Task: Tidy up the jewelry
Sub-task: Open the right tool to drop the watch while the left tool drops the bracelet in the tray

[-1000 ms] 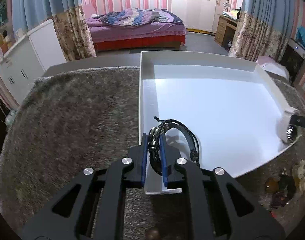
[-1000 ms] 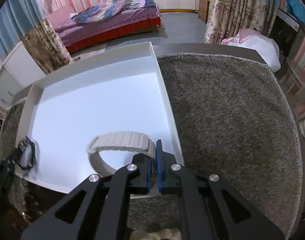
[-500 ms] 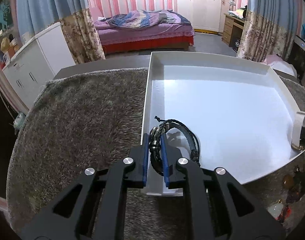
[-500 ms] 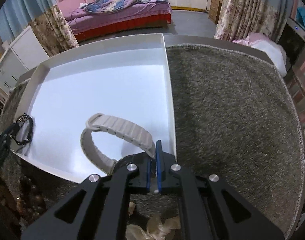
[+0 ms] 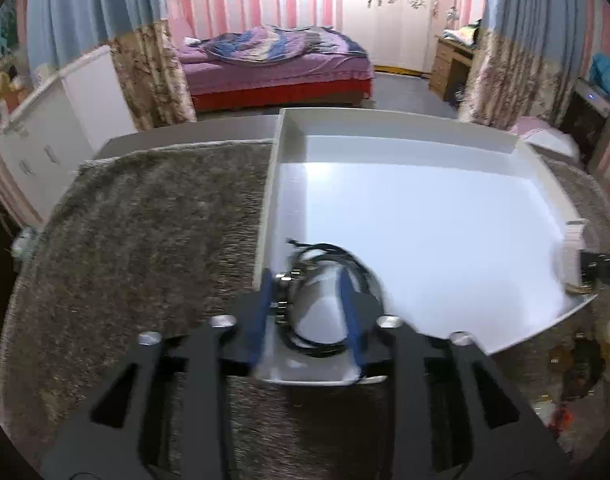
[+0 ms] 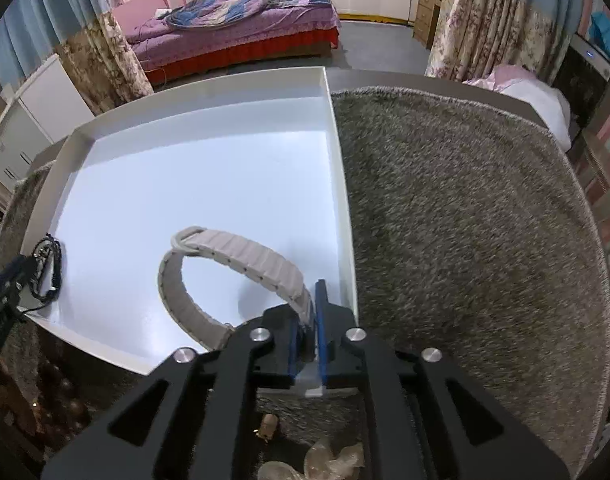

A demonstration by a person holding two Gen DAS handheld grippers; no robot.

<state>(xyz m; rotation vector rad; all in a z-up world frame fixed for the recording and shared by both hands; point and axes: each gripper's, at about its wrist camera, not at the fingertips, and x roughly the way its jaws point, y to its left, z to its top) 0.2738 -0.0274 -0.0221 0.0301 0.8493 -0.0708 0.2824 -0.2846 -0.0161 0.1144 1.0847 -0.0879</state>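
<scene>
A white tray (image 5: 405, 216) lies on a grey shaggy mat. My left gripper (image 5: 307, 280) is open over the tray's near left corner, and a black cord bracelet (image 5: 325, 264) sits loose between its blue pads on the tray floor. It also shows in the right wrist view (image 6: 47, 272). My right gripper (image 6: 311, 312) is shut on a beige link watch band (image 6: 225, 256) and holds it over the tray's near right corner (image 6: 345, 240). The band's end shows in the left wrist view (image 5: 573, 248).
The grey mat (image 6: 465, 240) surrounds the tray. Loose beads and jewelry pieces (image 5: 577, 368) lie on the mat near the tray's front edge, and more lie below my right gripper (image 6: 305, 460). A bed and cabinets stand behind the table.
My left gripper has opened and let go of the black bracelet, which now rests in the tray. My right gripper still holds the watch band, moved slightly forward over the tray.
</scene>
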